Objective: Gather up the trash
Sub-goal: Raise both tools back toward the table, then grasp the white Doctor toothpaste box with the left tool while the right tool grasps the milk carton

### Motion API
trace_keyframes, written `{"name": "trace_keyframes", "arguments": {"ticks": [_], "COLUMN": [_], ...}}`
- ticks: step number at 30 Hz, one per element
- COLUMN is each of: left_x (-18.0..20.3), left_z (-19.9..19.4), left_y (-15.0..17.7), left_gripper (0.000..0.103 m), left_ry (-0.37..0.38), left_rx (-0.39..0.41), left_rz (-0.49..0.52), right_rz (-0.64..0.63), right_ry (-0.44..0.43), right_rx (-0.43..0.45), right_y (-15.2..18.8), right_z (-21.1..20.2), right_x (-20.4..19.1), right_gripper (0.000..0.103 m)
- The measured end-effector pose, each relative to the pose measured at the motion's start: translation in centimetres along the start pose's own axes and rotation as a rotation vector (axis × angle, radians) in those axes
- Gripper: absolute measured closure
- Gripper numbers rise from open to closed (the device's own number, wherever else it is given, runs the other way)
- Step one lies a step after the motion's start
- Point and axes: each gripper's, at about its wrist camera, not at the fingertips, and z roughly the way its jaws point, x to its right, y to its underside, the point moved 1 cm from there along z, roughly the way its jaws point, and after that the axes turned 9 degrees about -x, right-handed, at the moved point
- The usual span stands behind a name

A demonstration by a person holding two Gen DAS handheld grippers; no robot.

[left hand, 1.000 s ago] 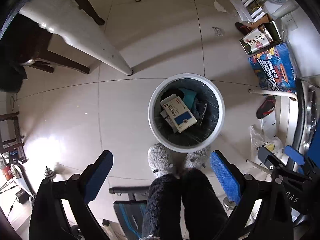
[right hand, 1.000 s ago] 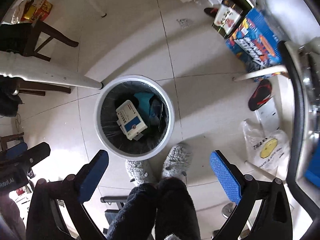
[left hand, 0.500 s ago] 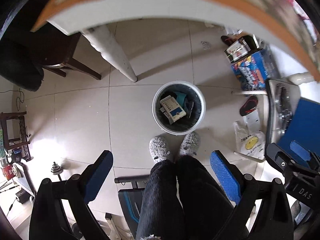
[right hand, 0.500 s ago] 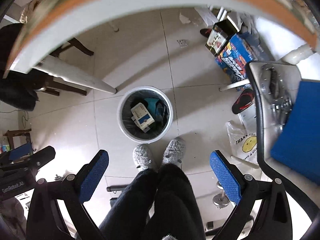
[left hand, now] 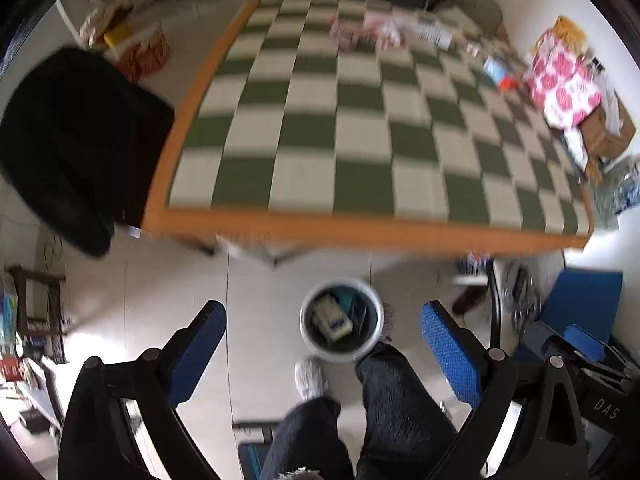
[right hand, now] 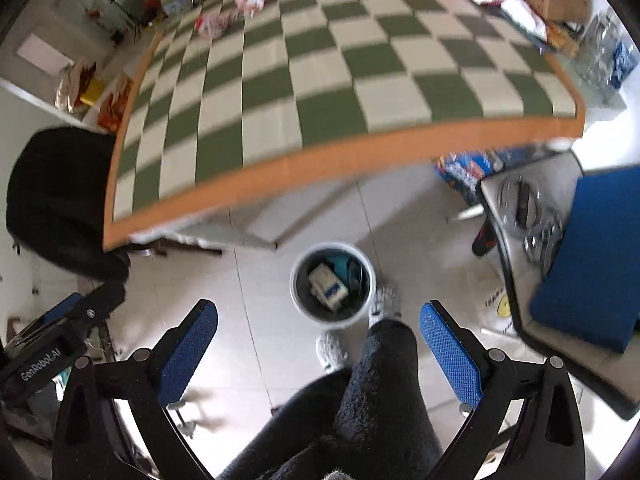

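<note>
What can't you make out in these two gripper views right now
- Trash bin contents, left wrist view: blurred; only a pale box shows, the rest is dark.
- Items at the far end of the checkered table, left wrist view: too small and smeared to name.
- Bin's near rim, left wrist view: hidden by the person's leg.
- Left gripper, right wrist view: cut off by the edge; its fingers are unseen.

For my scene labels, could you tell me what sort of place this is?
Probably a lived-in room at home: a table with a green-and-white checked cloth, a tiled floor with a lined waste bin, and a person's fluffy slippers beside it.
</note>
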Motion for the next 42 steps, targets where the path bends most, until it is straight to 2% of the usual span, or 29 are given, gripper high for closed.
{"name": "trace_keyframes", "arguments": {"ticks": [6,9,10,12,18,20,22,24,27,29,30,33,35,36,37,38,39,40,42], "left_x": [3.6,6.4,7.6,8.9,13.5,14.6,15.9,17.4,19.5,20.9,21.3,22.7,23.3,23.5,23.8,24.0,24.2,24.2,24.8], "left_z": [-1.0,-0.1,0.6,1.2,6.2,8.0,10.3,12.3,14.6,16.8,17.3,19.5,20.6,21.0,21.4,21.7,22.1,22.3,21.8], "left_y": [-10.7,-16.3,-19.0,-22.1,-34.3,-37.3,-40.7,-43.6,-46.8,-48.4,-48.8,-49.4,-49.5,-49.5,-49.5,-49.4,-49.2,-49.2,-49.0], "left_gripper": [0.004,0.004,0.004,0.004,0.004,0.004,0.004,0.004,0.004,0.004,0.004,0.004,0.004,0.004,0.01,0.016,0.036,0.043,0.045], "left_ry": [-0.028,-0.058,-0.073,-0.096,-0.215,-0.234,-0.257,-0.323,-0.392,-0.465,-0.481,-0.495,-0.486,-0.481,-0.471,-0.466,-0.457,-0.45,-0.415], "left_rx": [0.073,0.079,0.074,0.067,0.014,-0.008,-0.034,-0.037,-0.045,-0.065,-0.068,-0.126,-0.172,-0.187,-0.205,-0.221,-0.24,-0.257,-0.263], "left_rz": [0.012,0.021,0.029,0.044,0.133,0.17,0.238,0.349,0.537,0.701,0.748,0.93,1.005,1.027,1.051,1.066,1.08,1.076,1.053], "right_rz": [0.019,0.017,0.014,0.014,0.012,0.008,-0.005,-0.02,-0.047,-0.064,-0.069,-0.061,-0.049,-0.041,-0.036,-0.029,-0.023,-0.025,-0.025], "right_ry": [0.014,0.02,0.025,0.039,0.109,0.125,0.16,0.187,0.215,0.23,0.235,0.221,0.2,0.192,0.187,0.185,0.182,0.188,0.189], "right_rx": [0.068,0.073,0.073,0.068,0.026,0.006,-0.02,-0.059,-0.118,-0.141,-0.149,-0.172,-0.177,-0.178,-0.18,-0.18,-0.177,-0.164,-0.147], "right_y": [-9.8,-17.3,-19.4,-25.3,-42.1,-46.2,-50.6,-53.9,-57.2,-58.4,-58.9,-60.1,-60.8,-61.1,-61.3,-61.5,-61.7,-61.9,-62.3], "right_z": [-3.0,-3.4,-3.3,-2.9,0.0,1.3,3.4,5.5,8.5,9.9,10.4,11.7,12.2,12.4,12.5,12.6,12.6,12.4,12.0], "right_x": [2.1,3.9,4.4,5.8,9.2,10.0,10.8,11.5,12.1,12.3,12.4,12.9,13.3,13.4,13.6,13.7,13.9,13.9,14.2], "right_gripper": [0.001,0.001,0.001,0.001,0.001,0.001,0.001,0.001,0.009,0.009,0.009,0.009,0.009,0.013,0.019,0.019,0.023,0.031,0.032]}}
